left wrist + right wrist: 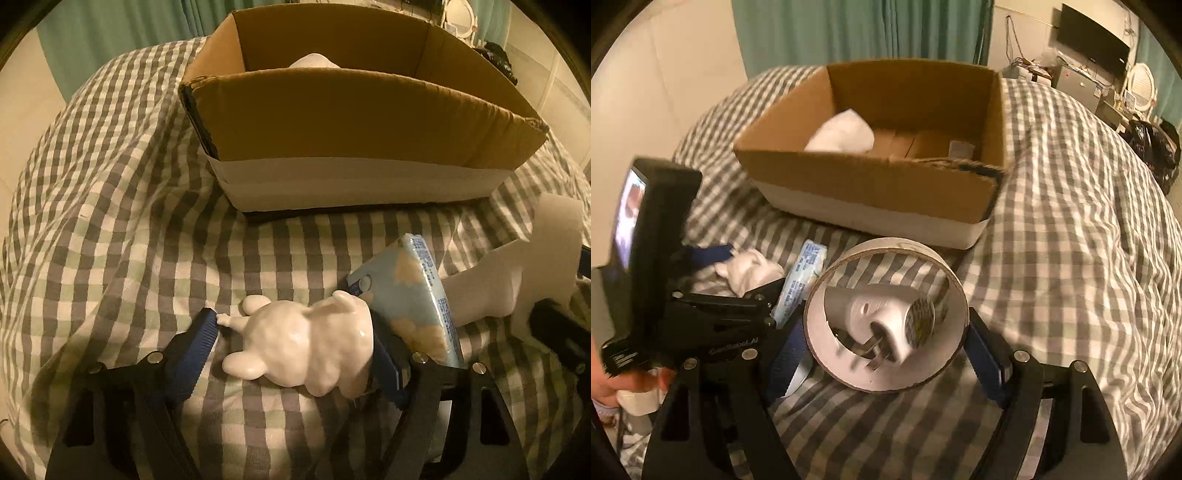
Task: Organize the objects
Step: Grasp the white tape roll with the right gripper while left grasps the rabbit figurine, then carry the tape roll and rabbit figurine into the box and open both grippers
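Observation:
A glossy white bear figurine (306,350) lies on the checked bedspread between the fingers of my left gripper (295,343); the jaws stand around it, touching its sides. A blue tissue pack (410,299) leans just right of it, also seen in the right wrist view (803,280). My right gripper (882,336) is shut on a white tape roll (886,317), with a white plug adapter (886,321) lying inside the ring. The open cardboard box (351,133) stands ahead, also in the right wrist view (879,184), with a white soft item (842,133) inside.
The checked bedspread (1071,221) covers the whole bed. The left gripper body with its screen (653,240) sits at the left of the right wrist view. Green curtains (860,33) hang behind; a desk with a monitor (1093,48) stands far right.

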A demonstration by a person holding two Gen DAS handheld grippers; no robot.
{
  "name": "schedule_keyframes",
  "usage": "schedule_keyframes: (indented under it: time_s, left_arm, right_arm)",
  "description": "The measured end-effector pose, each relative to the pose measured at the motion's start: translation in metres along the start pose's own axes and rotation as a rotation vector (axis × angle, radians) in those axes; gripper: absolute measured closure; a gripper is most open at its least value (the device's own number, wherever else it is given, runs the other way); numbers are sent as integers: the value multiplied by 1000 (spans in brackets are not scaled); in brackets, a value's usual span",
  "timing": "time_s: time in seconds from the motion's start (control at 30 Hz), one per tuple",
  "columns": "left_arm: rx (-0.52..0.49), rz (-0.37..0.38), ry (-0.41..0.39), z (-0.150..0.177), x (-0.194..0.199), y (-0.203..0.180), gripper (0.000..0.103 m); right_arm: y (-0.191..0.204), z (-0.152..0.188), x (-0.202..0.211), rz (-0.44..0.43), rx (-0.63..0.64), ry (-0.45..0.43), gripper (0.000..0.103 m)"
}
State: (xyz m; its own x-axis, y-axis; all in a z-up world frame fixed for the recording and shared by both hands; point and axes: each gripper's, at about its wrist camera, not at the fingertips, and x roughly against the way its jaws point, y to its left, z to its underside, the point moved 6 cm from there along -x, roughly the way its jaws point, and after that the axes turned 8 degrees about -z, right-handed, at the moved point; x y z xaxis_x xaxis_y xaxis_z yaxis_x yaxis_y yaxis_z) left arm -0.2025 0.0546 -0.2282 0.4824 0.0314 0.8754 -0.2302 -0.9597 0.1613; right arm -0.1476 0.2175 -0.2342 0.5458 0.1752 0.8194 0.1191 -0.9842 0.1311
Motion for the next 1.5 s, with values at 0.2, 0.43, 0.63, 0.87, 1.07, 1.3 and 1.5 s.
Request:
schedule_keyframes:
  time_s: [0.2, 0.43, 0.63, 0.87, 1.07, 1.3, 1.5]
  left_arm:
    - [45, 23, -37, 4, 19, 9, 24]
    - [100, 30, -134, 10, 68, 26, 25]
    - [125, 14, -199, -2, 100, 37, 25]
    - [135, 17, -310, -8, 151, 45, 25]
    - [132, 30, -382, -31, 187, 48, 25]
    - [113, 14, -446, -73, 209, 51, 25]
    - [110, 14, -466, -110, 208, 53, 24]
  right_arm:
    - [-6, 1, 24, 31, -8, -41, 23]
    - [0, 6, 43, 60, -2, -87, 23]
    - [15, 7, 69, 67, 29, -134, 23]
    - [33, -4, 107, 89, 77, -206, 23]
    - [41, -25, 140, 93, 105, -261, 23]
    - [43, -69, 167, 107, 141, -311, 23]
    - [35, -115, 168, 86, 139, -327, 23]
